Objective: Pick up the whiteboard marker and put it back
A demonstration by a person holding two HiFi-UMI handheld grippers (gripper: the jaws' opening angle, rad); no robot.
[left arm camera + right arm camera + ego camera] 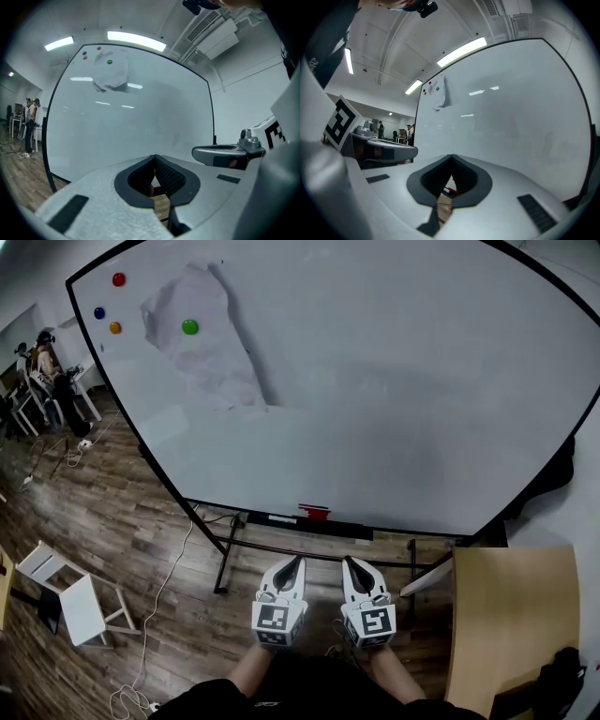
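Head view of a whiteboard [394, 409] on a wheeled stand over a wood-plank floor [131, 521]. The whiteboard marker [315, 513], visible only as a small red item, lies on the tray [349, 532] along the whiteboard's bottom edge, near the middle of that edge. A crumpled paper sheet [202, 348] is pinned near the top left corner by a green magnet [189, 326]. The left claw [298, 562] [154, 159] and right claw [349, 562] [451, 158] are held side by side below the tray, well apart from the marker. Each has its jaws closed tip to tip, with nothing between them. A wooden tabletop [511, 615] stands at the right.
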